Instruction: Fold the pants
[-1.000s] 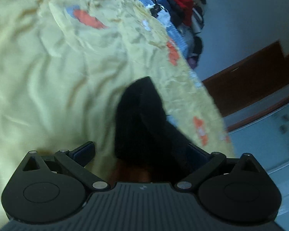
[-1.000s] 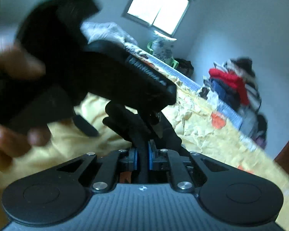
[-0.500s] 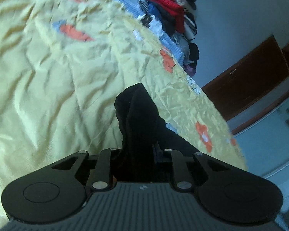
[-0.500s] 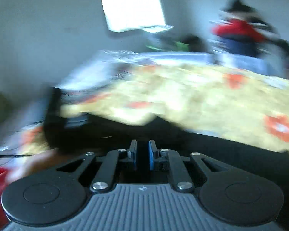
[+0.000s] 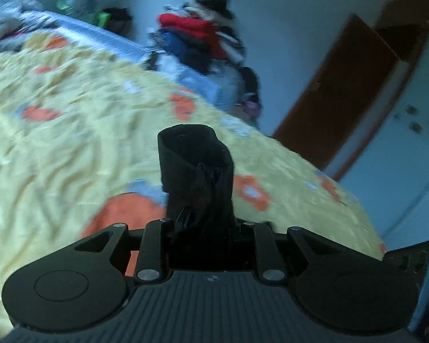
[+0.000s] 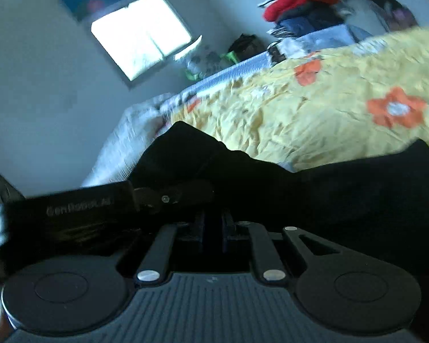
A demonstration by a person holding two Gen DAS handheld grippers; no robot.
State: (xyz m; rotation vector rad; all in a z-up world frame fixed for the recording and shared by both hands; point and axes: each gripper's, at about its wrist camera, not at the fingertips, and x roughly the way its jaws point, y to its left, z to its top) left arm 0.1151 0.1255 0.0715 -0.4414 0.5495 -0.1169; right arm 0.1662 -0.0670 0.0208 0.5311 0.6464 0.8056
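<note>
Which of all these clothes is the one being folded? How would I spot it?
Start at the big yellow flowered bedspread. The pants are bunched just above it, clamped in both the left gripper and right gripper. They are plain black, unlike the red-and-blue clothes pile behind.

The left camera sits low on its gripper, close over the bed [image 5: 71, 143], looking across it to the clothes pile [image 5: 203, 37] and door [image 5: 343, 91]; the right camera looks across the bed [image 6: 329, 108] to the window [image 6: 140, 34]; both see the bed and the clothes pile [image 6: 303, 3].
</note>
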